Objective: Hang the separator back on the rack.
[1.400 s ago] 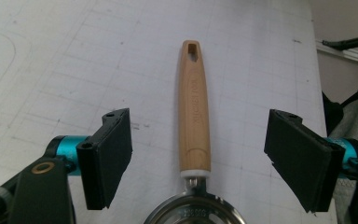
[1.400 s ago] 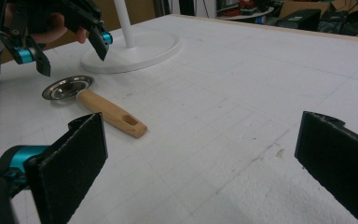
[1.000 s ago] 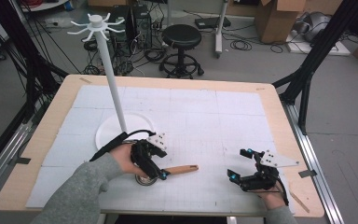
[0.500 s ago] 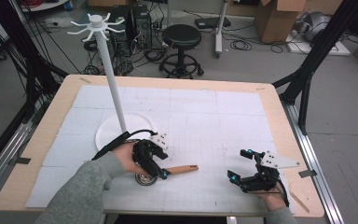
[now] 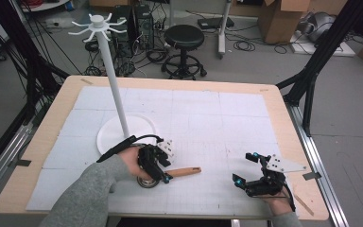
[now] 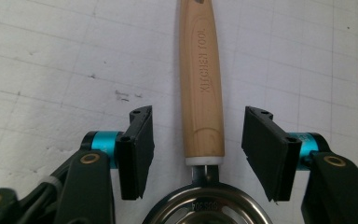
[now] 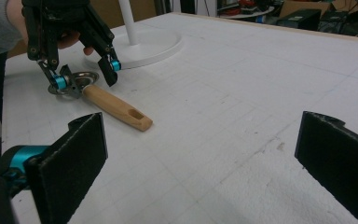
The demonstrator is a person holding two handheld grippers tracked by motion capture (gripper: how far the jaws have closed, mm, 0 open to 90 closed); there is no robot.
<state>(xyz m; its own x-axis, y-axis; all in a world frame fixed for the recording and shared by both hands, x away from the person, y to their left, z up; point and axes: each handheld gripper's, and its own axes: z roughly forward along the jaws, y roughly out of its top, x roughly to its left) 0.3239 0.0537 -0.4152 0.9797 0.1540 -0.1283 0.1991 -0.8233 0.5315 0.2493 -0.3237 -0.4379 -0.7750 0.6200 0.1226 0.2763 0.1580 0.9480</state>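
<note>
A kitchen tool lies flat on the white mat: a wooden handle (image 5: 185,171) (image 6: 201,93) joined to a round metal head (image 5: 147,182) (image 6: 205,205). My left gripper (image 5: 159,174) (image 6: 198,123) points down over the neck end of the handle. Its jaws stand on either side of the handle and have just been closing. The pads (image 6: 142,144) are still apart from the wood, with a gap on each side. My right gripper (image 5: 244,168) (image 7: 200,163) rests near the front right of the table, open with nothing between its fingers.
A white stand with a tall pole (image 5: 115,85) and round base (image 5: 132,130) (image 7: 144,44) sits just behind the left hand. The mat-covered table (image 5: 217,118) has a wooden rim. A stool (image 5: 183,38), cables and boxes are on the floor beyond.
The left gripper's jaws have drawn closer together around the handle, and the hand has barely shifted. The right gripper and the tool have stayed put.
</note>
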